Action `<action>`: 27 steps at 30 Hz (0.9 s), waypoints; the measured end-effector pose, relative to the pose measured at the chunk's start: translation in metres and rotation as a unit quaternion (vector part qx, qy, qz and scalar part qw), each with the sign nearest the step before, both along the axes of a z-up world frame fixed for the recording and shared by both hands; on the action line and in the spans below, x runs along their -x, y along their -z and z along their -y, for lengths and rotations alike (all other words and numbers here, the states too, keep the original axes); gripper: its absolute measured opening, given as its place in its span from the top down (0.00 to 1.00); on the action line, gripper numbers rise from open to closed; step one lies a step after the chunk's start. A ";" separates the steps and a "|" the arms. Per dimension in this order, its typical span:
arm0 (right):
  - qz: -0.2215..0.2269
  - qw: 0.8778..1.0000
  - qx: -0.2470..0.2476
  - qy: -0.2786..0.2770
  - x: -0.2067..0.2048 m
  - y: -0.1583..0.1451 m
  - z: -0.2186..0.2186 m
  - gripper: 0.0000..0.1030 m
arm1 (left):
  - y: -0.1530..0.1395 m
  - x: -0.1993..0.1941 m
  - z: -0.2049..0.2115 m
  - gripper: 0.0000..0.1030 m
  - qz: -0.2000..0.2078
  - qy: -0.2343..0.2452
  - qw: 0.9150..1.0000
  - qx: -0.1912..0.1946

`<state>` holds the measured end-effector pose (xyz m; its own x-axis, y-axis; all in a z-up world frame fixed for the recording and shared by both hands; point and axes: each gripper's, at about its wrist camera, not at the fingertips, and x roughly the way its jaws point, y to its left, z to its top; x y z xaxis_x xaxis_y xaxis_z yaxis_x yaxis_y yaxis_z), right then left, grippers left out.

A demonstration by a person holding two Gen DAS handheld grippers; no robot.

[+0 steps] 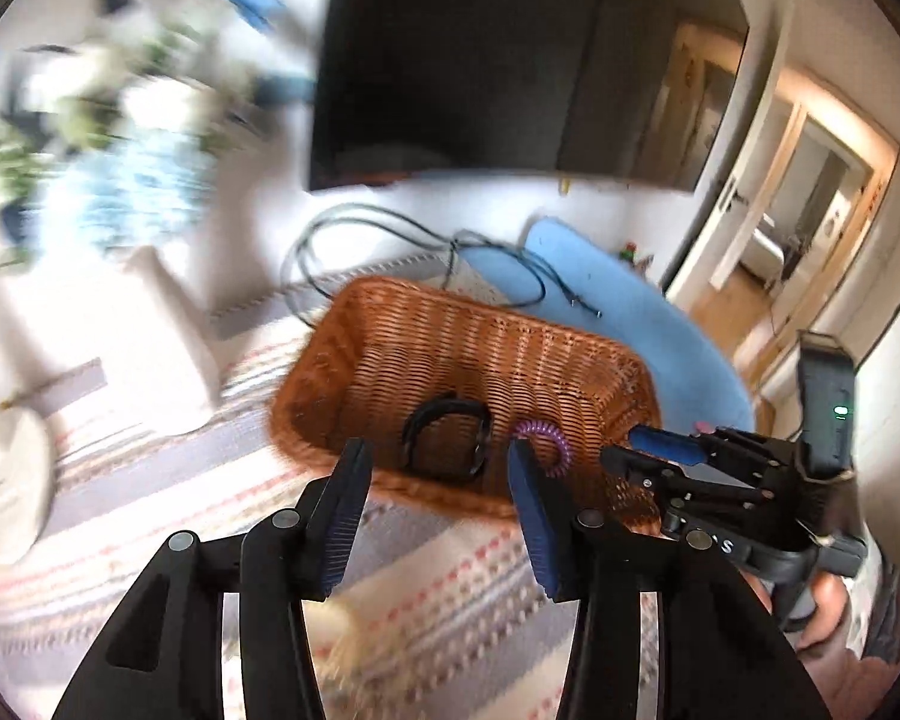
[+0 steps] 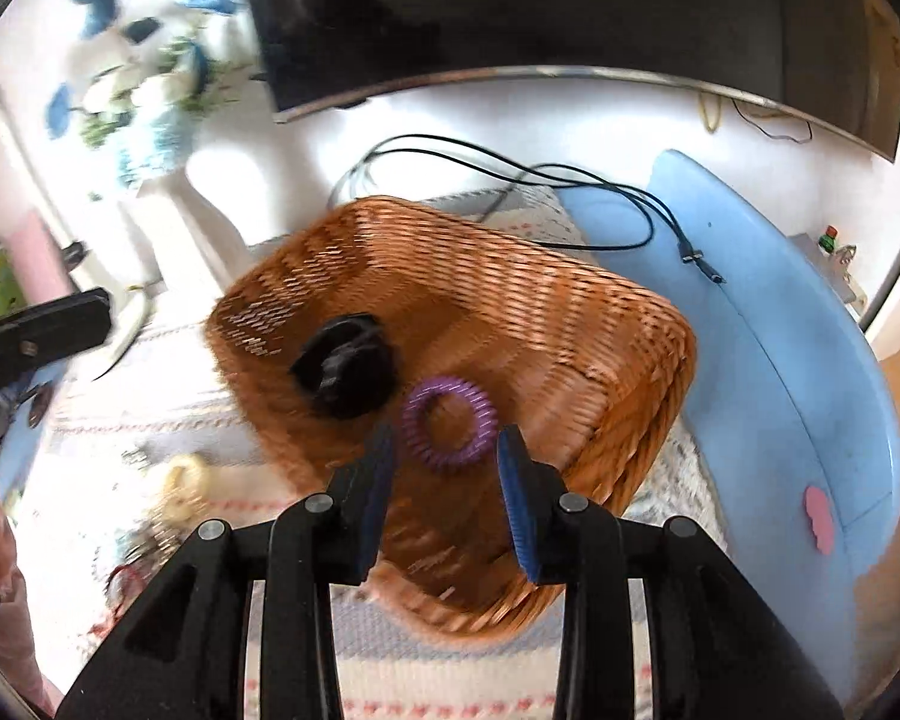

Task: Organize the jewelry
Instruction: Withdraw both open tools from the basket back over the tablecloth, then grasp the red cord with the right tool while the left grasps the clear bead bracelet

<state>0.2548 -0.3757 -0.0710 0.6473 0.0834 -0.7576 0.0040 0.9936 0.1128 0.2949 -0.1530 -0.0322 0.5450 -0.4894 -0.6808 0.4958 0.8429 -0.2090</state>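
Note:
A brown wicker basket [image 1: 570, 360] [image 2: 570, 324] stands on a striped cloth. Inside lie a black band [image 1: 447, 438] [image 2: 345, 366] and a purple spiral ring [image 1: 546, 435] [image 2: 450, 423]. My left gripper [image 1: 438, 480] is open and empty, just short of the basket's near rim. My right gripper [image 2: 444, 468] is open and empty, above the basket over the purple ring; it also shows in the left wrist view [image 1: 660, 450] at the basket's right rim. More jewelry [image 2: 180, 492], pale and blurred, lies on the cloth left of the basket.
A blue curved board [image 1: 630, 324] [image 2: 810, 360] lies right of the basket with a black cable [image 2: 570, 180] across it. A white vase [image 2: 174, 228] with flowers stands at the left. A dark TV screen [image 1: 480, 60] hangs behind. A doorway [image 1: 780, 240] opens at right.

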 end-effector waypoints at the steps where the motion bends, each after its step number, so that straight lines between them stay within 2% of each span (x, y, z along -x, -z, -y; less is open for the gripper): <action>1: 0.004 1.000 -0.001 -0.007 0.007 -0.004 -0.008 0.64 | -0.006 0.011 -0.012 0.52 0.008 -0.007 1.000 0.003; 5: 0.014 0.999 -0.010 -0.037 0.028 -0.014 -0.038 0.64 | -0.021 0.060 -0.059 0.43 0.034 -0.035 0.999 0.016; 7: 0.014 0.998 -0.028 -0.061 0.037 -0.017 -0.053 0.63 | -0.022 0.078 -0.079 0.43 0.042 -0.046 0.998 0.018; 14: -0.002 0.992 -0.045 -0.121 0.060 -0.009 -0.107 0.60 | -0.002 0.128 -0.133 0.43 0.044 -0.079 0.996 0.007; 18: -0.020 0.983 -0.078 -0.163 0.070 0.005 -0.130 0.60 | 0.031 0.143 -0.160 0.43 0.026 -0.094 0.995 0.001; 22: -0.050 0.969 -0.113 -0.213 0.076 0.030 -0.160 0.60 | 0.078 0.135 -0.182 0.43 -0.036 -0.113 0.993 0.007; 27: -0.089 0.963 -0.098 -0.234 0.067 0.061 -0.197 0.65 | 0.127 0.123 -0.187 0.43 -0.092 -0.124 0.988 0.007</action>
